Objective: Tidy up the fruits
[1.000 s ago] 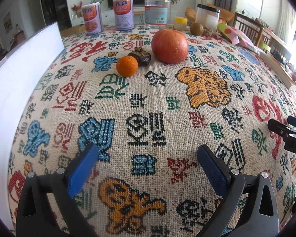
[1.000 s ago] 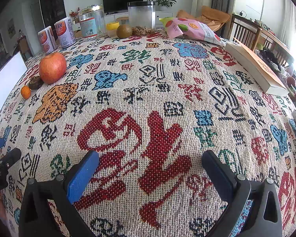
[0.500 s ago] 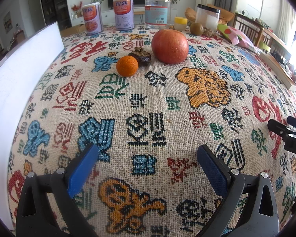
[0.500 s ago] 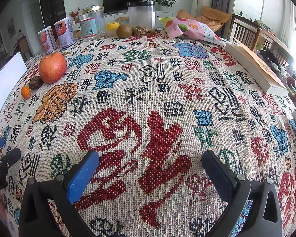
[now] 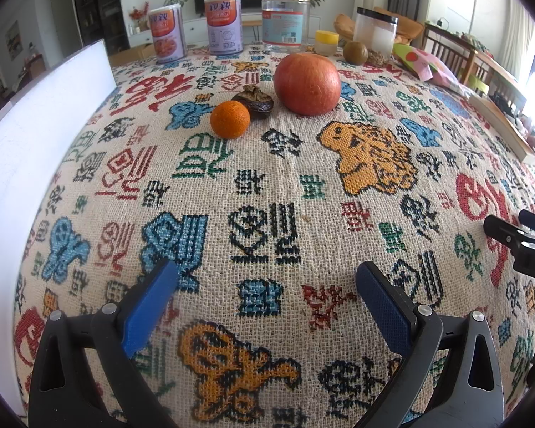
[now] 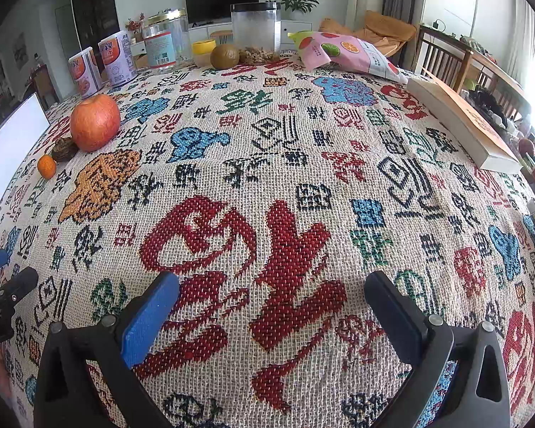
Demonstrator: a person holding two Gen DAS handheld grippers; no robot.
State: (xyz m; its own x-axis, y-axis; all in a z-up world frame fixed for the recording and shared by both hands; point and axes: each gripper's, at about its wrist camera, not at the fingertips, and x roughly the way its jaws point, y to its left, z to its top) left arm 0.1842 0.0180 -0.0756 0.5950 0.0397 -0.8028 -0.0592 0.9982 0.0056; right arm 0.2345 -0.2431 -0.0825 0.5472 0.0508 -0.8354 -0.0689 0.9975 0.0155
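A red apple [image 5: 306,83] sits on the patterned tablecloth, with a dark wrinkled fruit [image 5: 254,101] and a small orange [image 5: 229,120] to its left; all three also show in the right wrist view: apple [image 6: 95,122], dark fruit [image 6: 64,148], orange [image 6: 46,166]. A brown-green round fruit [image 5: 355,52] lies at the far edge by the jars, also in the right wrist view [image 6: 224,56]. My left gripper [image 5: 265,297] is open and empty, well short of the fruits. My right gripper [image 6: 271,306] is open and empty over the cloth's middle.
A white board [image 5: 35,135] stands along the left edge. Two cans [image 5: 167,34], a clear jar [image 5: 285,21], a yellow-lidded pot [image 5: 326,42] and a black-lidded jar [image 6: 256,32] line the far edge. A snack bag [image 6: 342,51] and a book [image 6: 463,121] lie at the right.
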